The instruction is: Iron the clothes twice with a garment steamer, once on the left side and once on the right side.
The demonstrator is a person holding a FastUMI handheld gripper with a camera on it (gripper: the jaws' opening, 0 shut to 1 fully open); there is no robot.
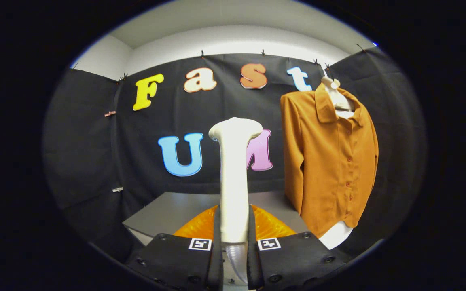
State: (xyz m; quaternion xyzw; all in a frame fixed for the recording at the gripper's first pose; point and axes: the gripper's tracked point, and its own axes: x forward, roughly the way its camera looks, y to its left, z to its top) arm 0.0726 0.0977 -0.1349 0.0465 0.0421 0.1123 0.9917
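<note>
Garment steamer (pixel 233 178) upright, handle clamped between both fingers (pixel 216 242), ready for stroking | shirt (pixel 330 161) beyond fingers, rightward, hung on mannequin (pixel 337 97) for access | bench (pixel 168 214) beneath.

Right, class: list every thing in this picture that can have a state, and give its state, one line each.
Garment steamer: upright, held between the fingers, head at the top, not touching the shirt.
Gripper: fingers shut on the steamer's handle.
Shirt: hanging on a mannequin, buttoned, collar folded down, beyond the fingers to the right of the steamer.
Mannequin: upright, dressed in the shirt.
Table: bears an orange object behind the fingers.
</note>
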